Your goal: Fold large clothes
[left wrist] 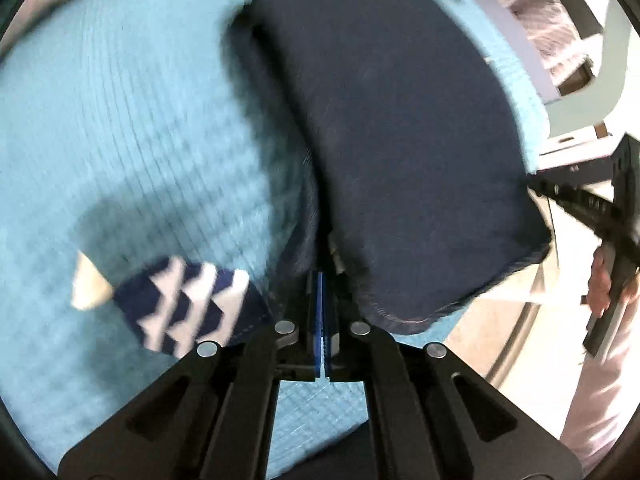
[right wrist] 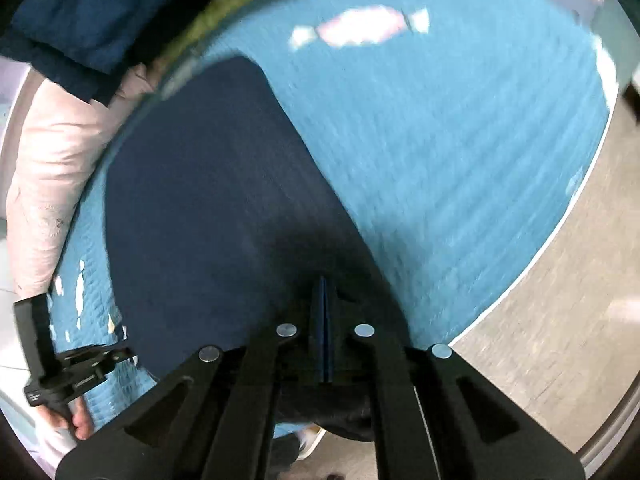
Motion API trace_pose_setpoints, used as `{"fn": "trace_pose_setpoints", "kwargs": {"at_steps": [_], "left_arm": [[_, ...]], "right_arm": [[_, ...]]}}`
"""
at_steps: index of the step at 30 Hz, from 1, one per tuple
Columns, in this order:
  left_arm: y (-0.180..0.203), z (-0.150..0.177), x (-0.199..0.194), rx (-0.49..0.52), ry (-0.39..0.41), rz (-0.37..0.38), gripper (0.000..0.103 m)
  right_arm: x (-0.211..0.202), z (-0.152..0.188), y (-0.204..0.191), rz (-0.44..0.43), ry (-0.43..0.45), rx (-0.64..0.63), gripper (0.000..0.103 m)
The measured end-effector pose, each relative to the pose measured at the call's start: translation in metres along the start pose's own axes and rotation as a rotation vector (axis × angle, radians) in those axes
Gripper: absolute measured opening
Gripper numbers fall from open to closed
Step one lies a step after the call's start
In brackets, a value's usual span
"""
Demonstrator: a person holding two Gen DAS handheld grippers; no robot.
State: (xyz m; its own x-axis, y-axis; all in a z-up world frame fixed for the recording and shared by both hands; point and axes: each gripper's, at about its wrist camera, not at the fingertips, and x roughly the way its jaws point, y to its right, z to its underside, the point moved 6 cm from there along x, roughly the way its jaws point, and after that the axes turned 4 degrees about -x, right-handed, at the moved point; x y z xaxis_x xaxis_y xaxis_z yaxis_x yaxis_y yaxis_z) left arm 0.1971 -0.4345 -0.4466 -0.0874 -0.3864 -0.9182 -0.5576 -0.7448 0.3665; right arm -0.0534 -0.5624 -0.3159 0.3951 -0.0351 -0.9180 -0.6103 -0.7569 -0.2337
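Note:
A large dark navy garment (left wrist: 400,128) lies on a light blue quilted bedspread (left wrist: 132,112). My left gripper (left wrist: 325,280) is shut on its near edge, which is lifted off the bed. The same garment (right wrist: 208,200) fills the middle of the right wrist view. My right gripper (right wrist: 323,284) is shut on another part of its edge. Each gripper shows in the other's view: the right one at the far right (left wrist: 612,224), the left one at the lower left (right wrist: 80,368), both held by hands.
A navy and white zigzag-patterned cloth (left wrist: 184,308) lies on the bedspread left of my left gripper. White patches (right wrist: 360,28) show on the far bedspread (right wrist: 460,140). The person in pale pink (right wrist: 52,168) stands at the bed's edge. Wood floor (right wrist: 560,340) lies beyond the bed.

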Motion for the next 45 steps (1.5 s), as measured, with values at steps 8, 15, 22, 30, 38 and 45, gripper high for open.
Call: {"fn": "trace_pose_setpoints", "kwargs": {"at_steps": [8, 15, 22, 30, 38, 45], "left_arm": [[0.046, -0.081, -0.035, 0.006, 0.119, 0.143, 0.001], [0.022, -0.117, 0.026, -0.001, 0.031, 0.051, 0.001], [0.012, -0.118, 0.014, 0.003, 0.054, 0.067, 0.002], [0.016, -0.115, 0.020, 0.036, 0.059, -0.017, 0.003], [0.049, -0.154, -0.007, 0.108, 0.178, -0.063, 0.003], [0.026, -0.178, 0.028, 0.069, 0.155, -0.106, 0.002]], "right_arm": [[0.005, -0.060, -0.122, -0.212, -0.002, -0.203, 0.004], [0.106, -0.067, -0.149, -0.188, -0.189, -0.211, 0.000], [0.058, -0.099, -0.056, -0.149, -0.047, -0.037, 0.000], [0.059, -0.104, -0.050, -0.072, -0.016, -0.015, 0.003], [0.067, -0.139, -0.118, -0.246, 0.025, -0.041, 0.003], [0.119, -0.135, -0.146, -0.209, -0.075, -0.119, 0.000]]}}
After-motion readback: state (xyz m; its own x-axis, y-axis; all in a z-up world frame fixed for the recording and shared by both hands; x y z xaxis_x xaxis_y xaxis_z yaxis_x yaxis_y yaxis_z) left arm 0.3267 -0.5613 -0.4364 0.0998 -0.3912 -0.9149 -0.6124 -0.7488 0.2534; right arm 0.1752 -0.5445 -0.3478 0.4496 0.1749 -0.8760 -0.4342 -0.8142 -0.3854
